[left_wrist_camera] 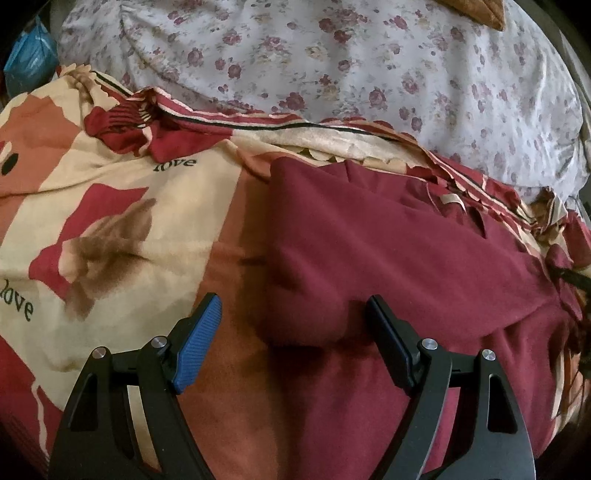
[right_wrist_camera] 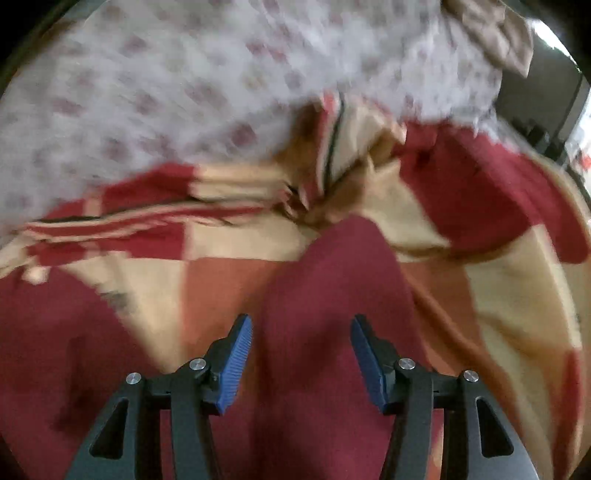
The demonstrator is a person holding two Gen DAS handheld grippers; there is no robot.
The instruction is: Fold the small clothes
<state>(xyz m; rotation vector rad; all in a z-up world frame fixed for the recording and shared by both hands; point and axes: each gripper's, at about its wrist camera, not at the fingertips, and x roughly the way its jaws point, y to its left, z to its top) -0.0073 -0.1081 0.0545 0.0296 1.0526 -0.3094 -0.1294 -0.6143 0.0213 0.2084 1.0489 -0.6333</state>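
A dark maroon garment (left_wrist_camera: 369, 240) lies flat on the patterned bedspread (left_wrist_camera: 110, 184), its left edge forming a straight fold. My left gripper (left_wrist_camera: 293, 297) hovers open and wide over that edge, with nothing pinched between its blue pads. In the right wrist view, which is blurred by motion, the same maroon garment (right_wrist_camera: 332, 277) runs up between the fingers as a rounded end. My right gripper (right_wrist_camera: 300, 318) stands open above it, the pads apart and not pressing on the cloth.
A white quilt with red flowers (left_wrist_camera: 332, 74) is heaped behind the bedspread. A blue bag (left_wrist_camera: 29, 55) sits at the far left, a brown cushion corner (left_wrist_camera: 476, 11) at the top. Dark furniture (right_wrist_camera: 554, 110) stands beyond the bed's right edge.
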